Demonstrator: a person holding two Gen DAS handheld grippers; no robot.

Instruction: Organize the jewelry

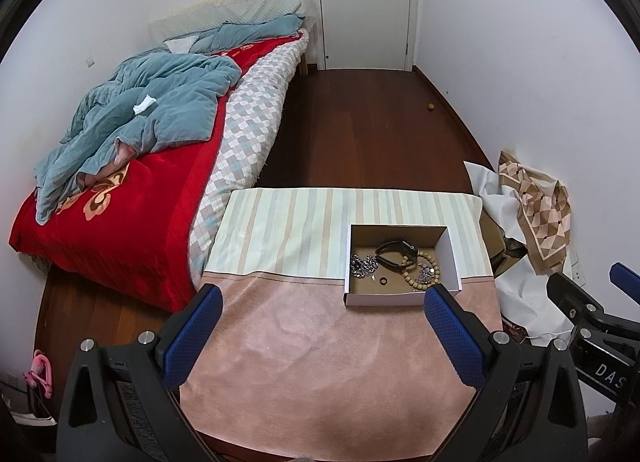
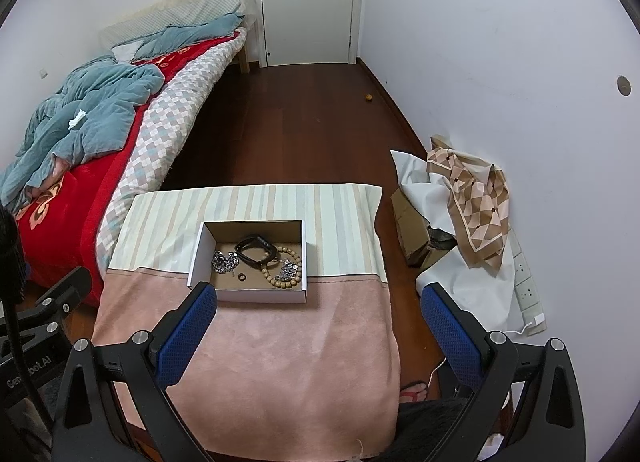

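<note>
The jewelry sits together inside an open cardboard box on the cloth-covered surface, where the striped cloth meets the pink. Contents: a black wristband at centre, a silver chain to its left, a wooden bead bracelet to its right with a silver pendant piece lying inside its loop, and a small ring alone on the box floor near the front wall.

The wristband touches the chain and overlaps the bead bracelet (exact contact points are too small to resolve). The pink surface in front of the box carries nothing.

Left tongs: spread wide, holding nothing, raised above the pink cloth short of the box. Right tongs: likewise spread and holding nothing, with their left finger near the box's front left corner.

Judged risks:
- Lifting the wristband may drag the chain or beads with it, because the pieces overlap.
- The ring is small and flat on the floor; wide padded fingers may skid it against the wall rather than pinch it.
- The light box may slide on the cloth if a finger pushes its wall.
- The chain may slip through a loose pinch.
</note>
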